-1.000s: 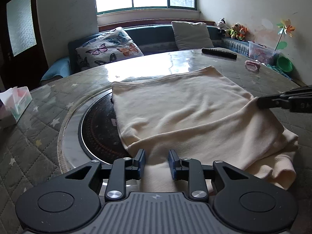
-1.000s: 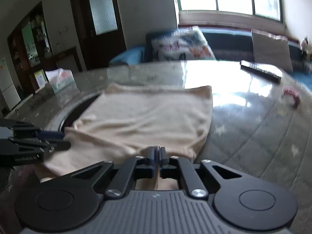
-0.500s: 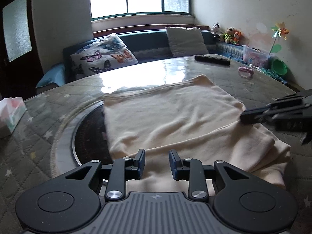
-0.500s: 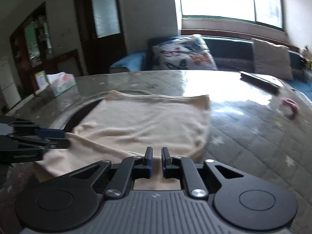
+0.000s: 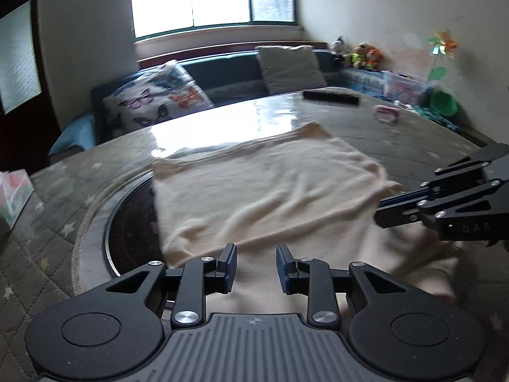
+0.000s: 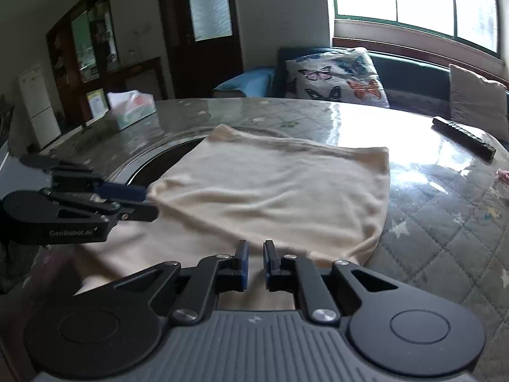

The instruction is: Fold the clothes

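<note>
A cream garment [image 5: 261, 184] lies folded on the round table, its near edge bunched in loose layers. My left gripper [image 5: 256, 261] hovers over the garment's near left edge, open, with nothing between its pads. It also shows in the right wrist view as the left gripper [image 6: 127, 200], its tips beside the fold's left corner. My right gripper [image 6: 255, 254] is over the near right edge of the garment [image 6: 280, 191]. Its jaws stand a narrow gap apart and the cloth lies below them, not pinched. In the left wrist view the right gripper [image 5: 381, 210] points in from the right.
A dark round inset [image 5: 130, 222] in the table lies partly under the garment's left side. A black remote [image 5: 331, 97] and a small pink item [image 5: 386, 113] sit at the far right. A tissue box [image 6: 132, 108] stands at the left edge. A sofa with cushions lies beyond.
My right gripper was shut on the garment's near edge and has since parted its jaws and let go. Both grippers have tilted slightly; the left one's opening looks the same.
</note>
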`<state>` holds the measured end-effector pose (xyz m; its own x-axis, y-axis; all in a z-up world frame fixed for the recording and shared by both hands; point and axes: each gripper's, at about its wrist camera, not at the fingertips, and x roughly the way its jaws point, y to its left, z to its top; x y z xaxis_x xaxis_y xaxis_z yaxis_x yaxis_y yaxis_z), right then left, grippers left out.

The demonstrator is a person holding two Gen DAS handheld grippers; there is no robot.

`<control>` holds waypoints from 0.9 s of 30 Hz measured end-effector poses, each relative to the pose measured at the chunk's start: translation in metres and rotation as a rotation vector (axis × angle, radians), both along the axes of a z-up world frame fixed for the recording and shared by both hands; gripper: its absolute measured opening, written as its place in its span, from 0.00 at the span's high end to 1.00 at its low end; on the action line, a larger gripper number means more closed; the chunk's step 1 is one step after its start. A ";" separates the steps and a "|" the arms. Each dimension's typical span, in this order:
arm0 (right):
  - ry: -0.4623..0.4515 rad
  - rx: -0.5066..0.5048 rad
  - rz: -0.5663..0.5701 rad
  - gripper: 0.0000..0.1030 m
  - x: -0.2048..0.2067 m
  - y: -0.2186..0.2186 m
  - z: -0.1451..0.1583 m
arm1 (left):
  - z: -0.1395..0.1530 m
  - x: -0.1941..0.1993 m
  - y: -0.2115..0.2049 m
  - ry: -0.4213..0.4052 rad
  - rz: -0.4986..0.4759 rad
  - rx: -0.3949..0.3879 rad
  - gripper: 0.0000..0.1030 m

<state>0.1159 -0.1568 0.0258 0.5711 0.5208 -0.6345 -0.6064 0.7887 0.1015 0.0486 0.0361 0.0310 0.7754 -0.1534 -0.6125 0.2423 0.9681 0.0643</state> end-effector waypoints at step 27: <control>0.027 0.032 -0.028 0.77 -0.039 -0.040 0.002 | -0.006 -0.093 0.004 -0.020 -0.153 0.191 0.50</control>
<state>0.0770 -0.1968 0.0274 0.5687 0.5252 -0.6330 -0.5811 0.8013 0.1427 -0.0448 0.0399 0.0253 0.7641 -0.1529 -0.6267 0.3820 0.8901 0.2485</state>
